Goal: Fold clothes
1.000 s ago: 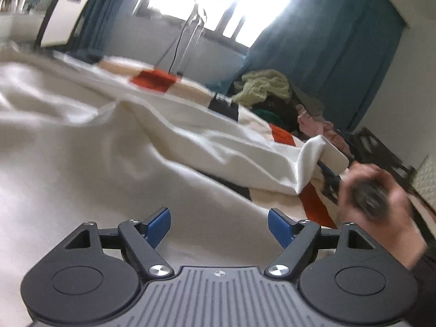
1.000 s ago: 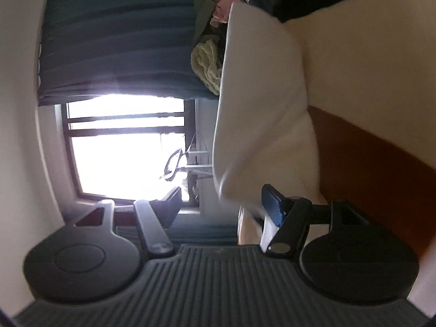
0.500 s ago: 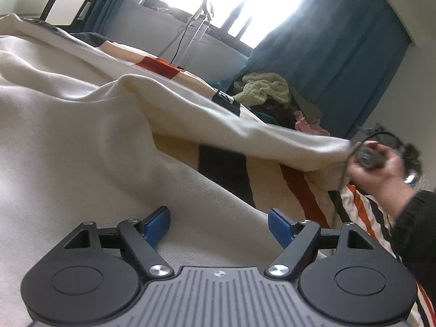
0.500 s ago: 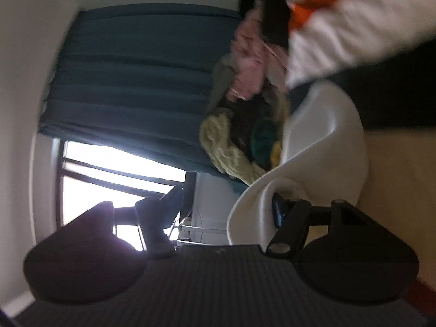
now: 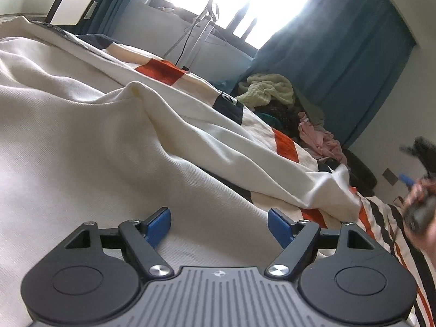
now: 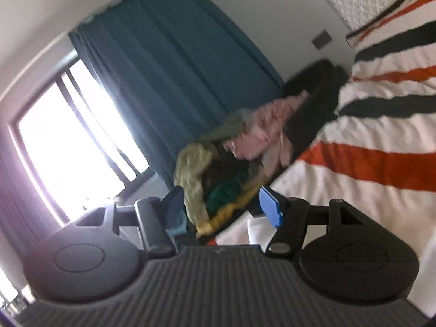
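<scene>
Under left gripper (image 5: pixel 219 224) (open): cream garment (image 5: pixel 109 141)

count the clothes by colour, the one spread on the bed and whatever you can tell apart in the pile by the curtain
cream garment spread on the bed: 1
pale yellow-green piece in the pile: 1
pink piece in the pile: 1
dark green piece in the pile: 1
mustard yellow piece in the pile: 1
total: 5, though the dark middle of the pile may hide more
</scene>
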Action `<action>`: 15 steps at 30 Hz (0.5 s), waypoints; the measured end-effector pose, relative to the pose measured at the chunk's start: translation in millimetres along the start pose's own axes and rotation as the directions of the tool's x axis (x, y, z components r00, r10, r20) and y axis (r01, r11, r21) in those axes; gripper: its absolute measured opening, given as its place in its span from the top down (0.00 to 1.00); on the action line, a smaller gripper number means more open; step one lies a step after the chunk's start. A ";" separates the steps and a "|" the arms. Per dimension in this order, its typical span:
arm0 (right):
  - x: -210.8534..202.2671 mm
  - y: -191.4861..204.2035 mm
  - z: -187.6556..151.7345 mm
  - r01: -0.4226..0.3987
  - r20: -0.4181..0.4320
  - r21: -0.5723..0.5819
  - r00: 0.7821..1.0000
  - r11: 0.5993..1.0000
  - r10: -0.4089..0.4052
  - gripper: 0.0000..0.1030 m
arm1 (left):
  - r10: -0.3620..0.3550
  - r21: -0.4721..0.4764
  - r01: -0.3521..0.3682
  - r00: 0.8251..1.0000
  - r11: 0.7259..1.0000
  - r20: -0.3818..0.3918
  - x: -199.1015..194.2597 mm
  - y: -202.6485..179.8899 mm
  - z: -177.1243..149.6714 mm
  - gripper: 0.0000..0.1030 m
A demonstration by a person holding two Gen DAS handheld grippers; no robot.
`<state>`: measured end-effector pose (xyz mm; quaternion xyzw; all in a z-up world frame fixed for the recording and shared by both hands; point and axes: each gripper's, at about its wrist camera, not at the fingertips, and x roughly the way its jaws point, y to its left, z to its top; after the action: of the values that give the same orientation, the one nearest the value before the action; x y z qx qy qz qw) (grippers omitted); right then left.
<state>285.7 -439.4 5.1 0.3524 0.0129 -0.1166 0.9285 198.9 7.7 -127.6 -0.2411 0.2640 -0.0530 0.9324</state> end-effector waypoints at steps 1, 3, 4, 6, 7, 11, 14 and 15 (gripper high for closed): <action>-4.5 -9.8 -5.3 0.014 -0.032 0.014 0.999 1.000 -0.013 0.36 | 0.002 0.004 -0.002 1.000 1.000 0.000 0.2 -0.7 0.4 0.23; -13.1 -29.8 -16.2 0.044 -0.097 0.043 0.994 0.998 -0.039 0.36 | 0.006 0.008 -0.006 1.000 1.000 -0.001 -0.3 -1.0 -0.3 0.23; -17.4 -39.7 -21.6 0.059 -0.130 0.056 0.990 0.997 -0.051 0.36 | 0.007 0.009 -0.007 1.000 1.000 -0.003 -1.0 -0.7 -0.7 0.23; -13.6 -64.3 -33.4 0.094 -0.216 0.113 0.974 0.989 -0.068 0.37 | 0.004 0.009 -0.004 1.000 1.000 -0.005 -4.1 -0.5 -2.0 0.23; -8.2 -80.6 -43.0 0.116 -0.286 0.170 0.956 0.979 -0.064 0.37 | 0.005 0.009 -0.005 1.000 1.000 -0.005 -5.0 -0.7 -2.7 0.23; 13.1 -116.0 -71.6 0.148 -0.416 0.362 0.909 0.920 0.017 0.39 | 0.010 0.010 -0.010 1.000 1.000 -0.007 -8.8 -1.2 -5.7 0.23; 32.9 -116.6 -77.3 0.140 -0.405 0.330 0.914 0.934 0.006 0.40 | 0.015 0.011 -0.015 1.000 1.000 -0.008 -11.0 -1.4 -8.7 0.23; 40.3 -116.6 -78.4 0.138 -0.402 0.315 0.915 0.939 0.001 0.40 | 0.017 0.011 -0.017 1.000 1.000 -0.008 -11.3 -1.4 -10.1 0.23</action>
<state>303.1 -480.7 -134.0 0.5212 0.1931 -0.0762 0.8278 184.1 4.8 -129.2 -0.2333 0.2696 -0.0475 0.9331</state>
